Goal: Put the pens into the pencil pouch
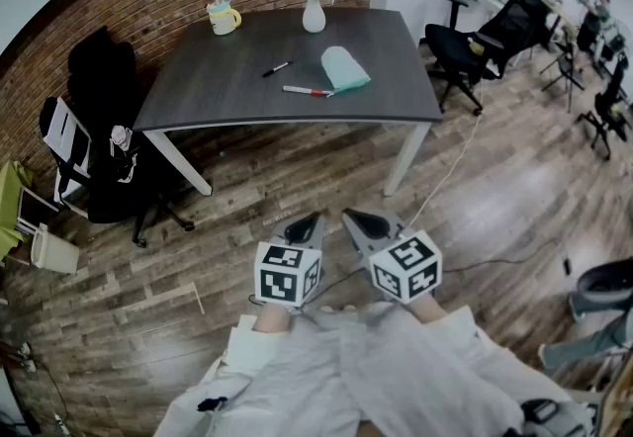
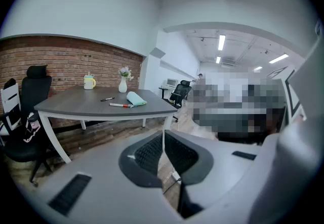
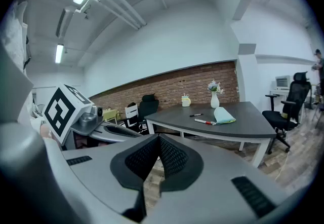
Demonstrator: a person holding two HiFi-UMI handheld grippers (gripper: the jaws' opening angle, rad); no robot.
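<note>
On the dark grey table (image 1: 227,89) lie a black pen (image 1: 276,69), a red-and-white pen (image 1: 308,90) and a light green pencil pouch (image 1: 345,68). The red pen's tip touches the pouch's near corner. Both grippers hang close to my body, well short of the table. My left gripper (image 1: 308,223) is shut with nothing in it. My right gripper (image 1: 356,219) is shut and empty too. The left gripper view shows the black pen (image 2: 107,99), the red pen (image 2: 120,105) and the pouch (image 2: 136,98) far off. The right gripper view shows the pouch (image 3: 223,115) and red pen (image 3: 203,121).
A yellow mug (image 1: 224,18) and a white vase with flowers (image 1: 314,3) stand at the table's far edge. A black office chair (image 1: 99,129) sits at the table's left, another chair (image 1: 465,49) to its right. A cable (image 1: 450,168) runs across the wooden floor.
</note>
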